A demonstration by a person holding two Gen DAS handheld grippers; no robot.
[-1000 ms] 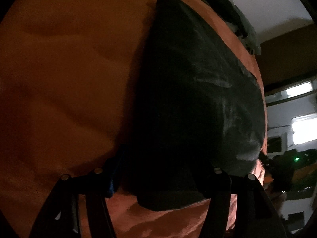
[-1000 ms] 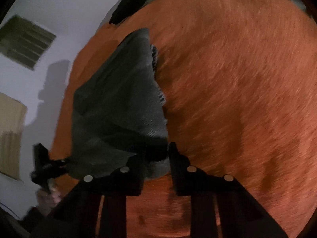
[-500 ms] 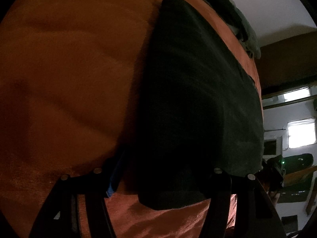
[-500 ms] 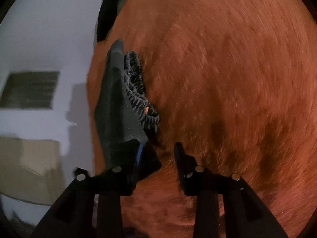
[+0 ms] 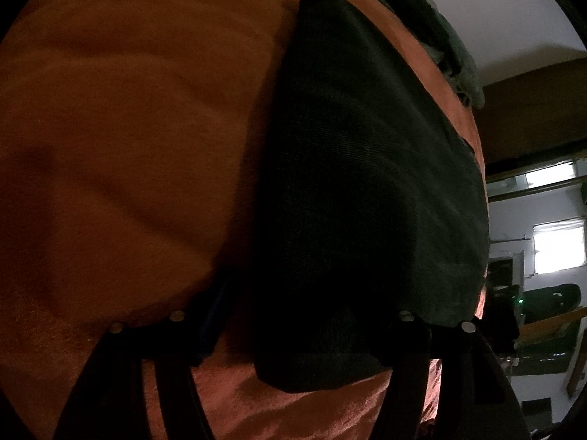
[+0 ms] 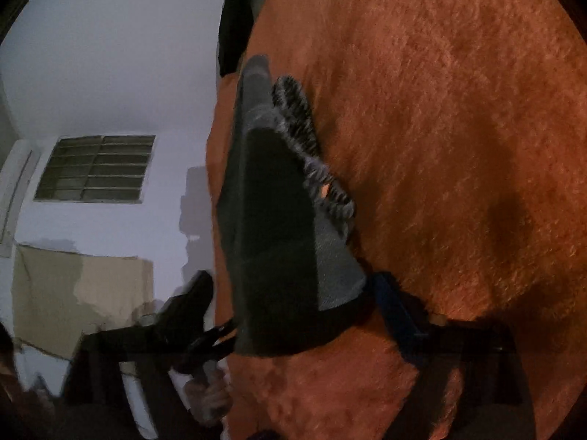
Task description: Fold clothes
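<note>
Left gripper [image 5: 293, 315] on my left wrist cam has its jaws spread wide around the near end of the dark folded garment [image 5: 367, 183], which lies flat on the orange blanket [image 5: 110, 128]. Can't tell if the pads touch it. Right cam: right gripper [image 6: 293, 315] is opening, the garment's [image 6: 271, 220] corner between its fingers.

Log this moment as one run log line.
phase: release | dark garment: flat on orange bedspread | right gripper: opening | left gripper: open
</note>
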